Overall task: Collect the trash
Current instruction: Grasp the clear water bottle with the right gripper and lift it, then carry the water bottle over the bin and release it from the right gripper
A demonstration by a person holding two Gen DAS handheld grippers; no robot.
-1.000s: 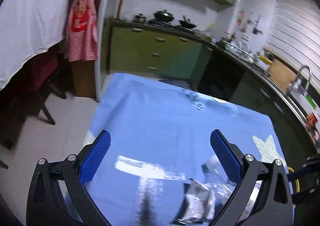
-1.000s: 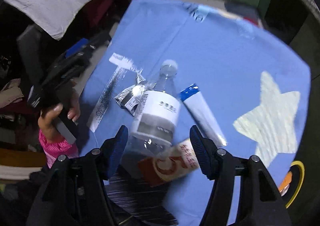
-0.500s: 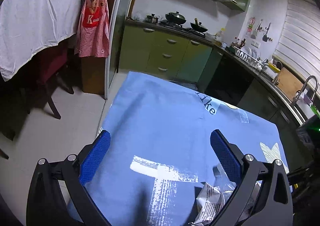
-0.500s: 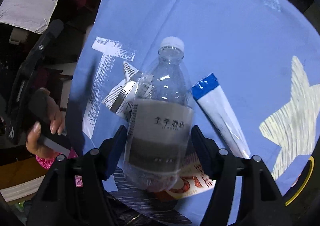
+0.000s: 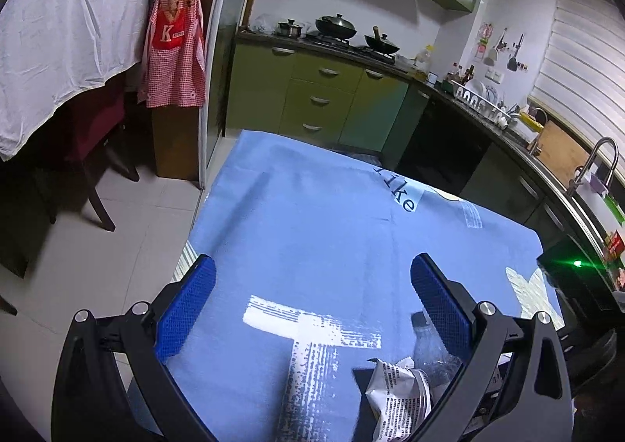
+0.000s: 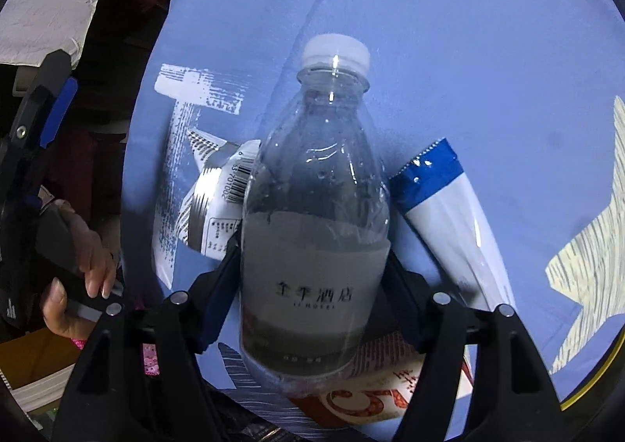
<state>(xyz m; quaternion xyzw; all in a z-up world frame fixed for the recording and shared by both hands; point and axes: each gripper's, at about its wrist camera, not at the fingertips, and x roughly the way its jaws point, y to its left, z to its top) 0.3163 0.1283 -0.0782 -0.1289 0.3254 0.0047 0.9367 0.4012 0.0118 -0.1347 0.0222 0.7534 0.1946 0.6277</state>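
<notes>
A clear plastic bottle [image 6: 312, 207] with a white cap and grey label lies on the blue cloth [image 6: 449, 51]. My right gripper [image 6: 312, 250] points steeply down over it, jaws opening, one finger on each side of the label; no squeeze shows. Beside the bottle lie a crumpled silver wrapper [image 6: 213, 207] on the left and a blue-and-white sachet [image 6: 449, 215] on the right. A red-and-white wrapper [image 6: 375, 395] lies under its base. My left gripper [image 5: 312, 266] hovers open over bare cloth, with the wrapper [image 5: 394, 391] and bottle [image 5: 425, 344] at its lower right.
The cloth's left edge drops to tiled floor [image 5: 117, 231] with a dark chair [image 5: 90, 153]. Green kitchen cabinets [image 5: 324, 102] stand beyond the far edge. A person's hand [image 6: 74, 285] holds the left gripper at the table's left side. A yellow-rimmed object [image 6: 601, 383] sits at the lower right.
My right gripper has come down over the bottle, which now fills its view, and its fingers have spread to either side. The left gripper has stayed roughly in place, its view tilting up slightly.
</notes>
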